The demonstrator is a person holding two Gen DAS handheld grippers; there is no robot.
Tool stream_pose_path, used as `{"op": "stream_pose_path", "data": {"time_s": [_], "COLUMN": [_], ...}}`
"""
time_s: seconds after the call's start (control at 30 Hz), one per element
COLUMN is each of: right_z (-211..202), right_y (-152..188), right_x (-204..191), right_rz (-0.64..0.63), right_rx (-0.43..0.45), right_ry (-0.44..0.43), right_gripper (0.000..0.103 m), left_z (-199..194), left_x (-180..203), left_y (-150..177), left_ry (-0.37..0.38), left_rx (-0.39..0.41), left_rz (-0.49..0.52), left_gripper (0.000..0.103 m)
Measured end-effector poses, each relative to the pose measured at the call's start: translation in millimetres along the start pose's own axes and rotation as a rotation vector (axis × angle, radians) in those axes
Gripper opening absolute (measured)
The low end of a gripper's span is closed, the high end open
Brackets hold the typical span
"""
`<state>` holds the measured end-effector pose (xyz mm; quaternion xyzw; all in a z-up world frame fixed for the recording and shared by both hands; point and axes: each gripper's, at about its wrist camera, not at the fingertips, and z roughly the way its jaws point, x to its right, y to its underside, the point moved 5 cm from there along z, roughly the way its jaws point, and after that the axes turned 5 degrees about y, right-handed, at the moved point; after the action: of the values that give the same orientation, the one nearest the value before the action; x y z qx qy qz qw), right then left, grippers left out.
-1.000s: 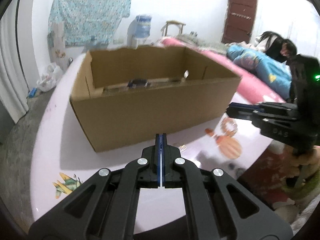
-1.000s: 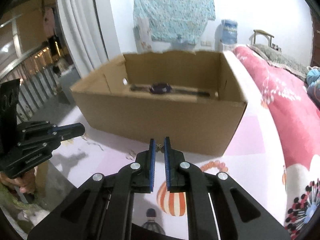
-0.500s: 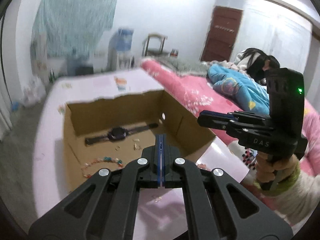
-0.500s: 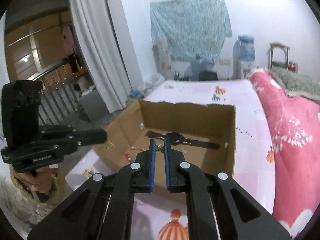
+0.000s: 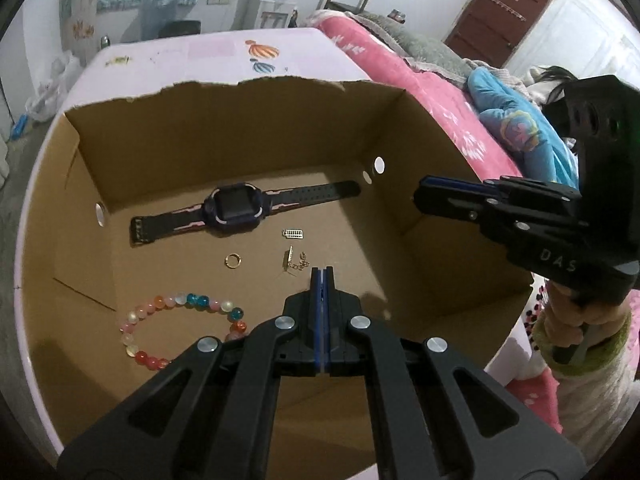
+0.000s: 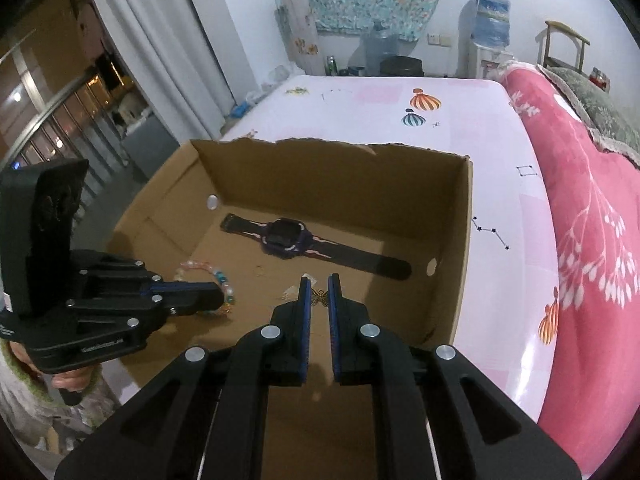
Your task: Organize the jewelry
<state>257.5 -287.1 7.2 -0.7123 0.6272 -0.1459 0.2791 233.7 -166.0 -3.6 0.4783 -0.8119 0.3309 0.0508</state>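
Observation:
An open cardboard box (image 5: 436, 128) (image 6: 466, 208) stands on the table. On its floor lie a black-and-purple watch (image 5: 236, 210) (image 6: 286, 236), a pastel bead bracelet (image 5: 176, 304) (image 6: 222, 280), a gold ring (image 5: 232, 260), a gold chain piece (image 5: 294, 262) and a small rectangular charm (image 5: 293, 233). My left gripper (image 5: 322, 276) (image 6: 218, 298) hangs over the box's near half, shut with nothing in it. My right gripper (image 6: 319, 286) (image 5: 420, 196) is above the box's right side, shut on a tiny gold butterfly charm (image 6: 319, 297).
The box sits on a pale pink table (image 6: 400, 96) with balloon prints. A bed with a pink blanket (image 6: 592, 220) runs along the right, and a person in blue (image 5: 516, 128) lies on it. White curtains (image 6: 160, 40) hang at the left.
Both grippers have moved forward from in front of the box's near wall to above it, and both views now look down into the box. Neither gripper's jaws have changed.

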Motion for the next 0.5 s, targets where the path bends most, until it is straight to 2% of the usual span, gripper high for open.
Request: {"op": "stream_pose_path", "data": {"time_s": [0.1, 0.23, 0.5], "right_z": [0.9, 3.7, -4.7], "right_y": [-2.4, -4.6, -4.5], "right_x": [4.0, 3.7, 6.4], "right_rz": [0.007, 0.008, 0.013], "right_rx": [-0.003, -0.007, 0.021], "right_ry": [-0.004, -0.002, 0.019], "right_gripper": [0.009, 0.01, 0.01], "left_z": [3.1, 3.8, -1.1], "left_x": [-1.4, -6.1, -17.6], "left_y": [-1.3, -3.2, -0.2], "left_ry": [0.007, 0.005, -0.008], "left_rx": [-0.007, -0.009, 0.019], "left_rz": [-0.012, -0.031, -0.057], "left_gripper": [0.001, 0.01, 0.012]}}
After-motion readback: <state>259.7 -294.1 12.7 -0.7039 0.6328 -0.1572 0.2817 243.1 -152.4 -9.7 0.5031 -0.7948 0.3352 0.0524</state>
